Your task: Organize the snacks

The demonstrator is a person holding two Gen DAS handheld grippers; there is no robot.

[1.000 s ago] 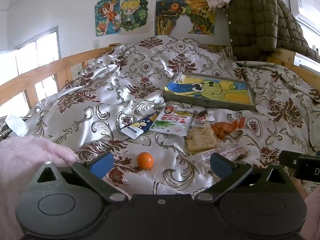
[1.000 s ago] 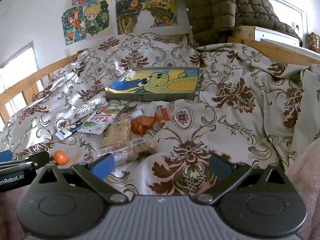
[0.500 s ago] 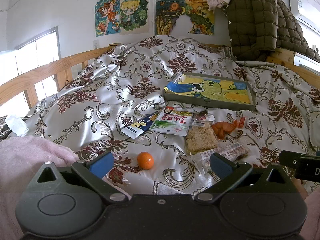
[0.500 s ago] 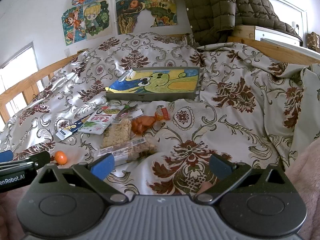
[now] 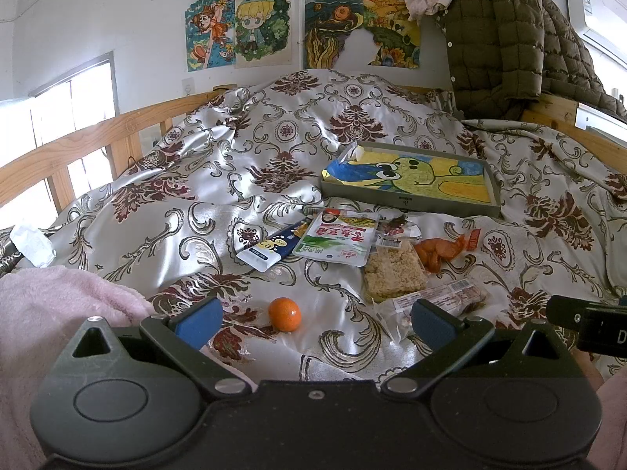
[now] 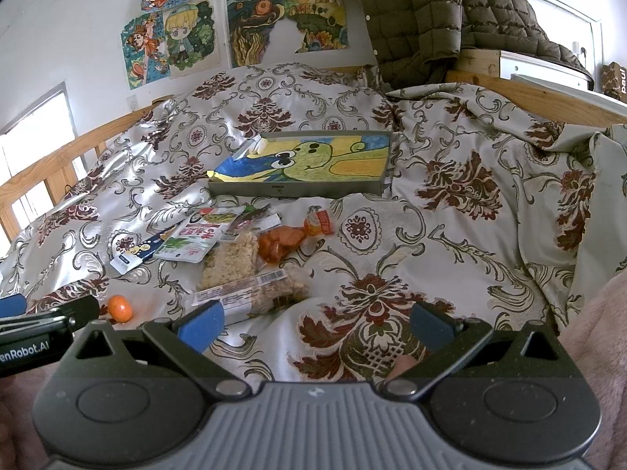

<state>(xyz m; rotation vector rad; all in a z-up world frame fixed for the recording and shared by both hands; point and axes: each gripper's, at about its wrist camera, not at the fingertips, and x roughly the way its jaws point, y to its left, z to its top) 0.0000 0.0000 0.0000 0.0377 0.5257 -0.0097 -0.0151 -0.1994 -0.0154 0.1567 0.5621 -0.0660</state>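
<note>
Several snacks lie on the patterned bedspread. A small orange (image 5: 285, 314) (image 6: 120, 308) sits nearest. Beyond it lie a dark blue packet (image 5: 270, 248), a green-and-white pouch (image 5: 339, 237) (image 6: 194, 239), a rice cracker block (image 5: 393, 271) (image 6: 232, 260), an orange wrapped snack (image 5: 437, 251) (image 6: 283, 243) and a clear-wrapped bar (image 5: 439, 300) (image 6: 250, 294). A shallow grey box (image 5: 409, 197) (image 6: 298, 189) lined with a frog drawing sits behind them. My left gripper (image 5: 313, 319) is open, just short of the orange. My right gripper (image 6: 315, 323) is open over bare bedspread, right of the bar.
A wooden bed rail (image 5: 66, 149) runs along the left. A pink fleece (image 5: 47, 313) lies at the near left. An olive quilted jacket (image 5: 505, 47) hangs at the back right. Drawings (image 5: 301, 27) hang on the wall behind.
</note>
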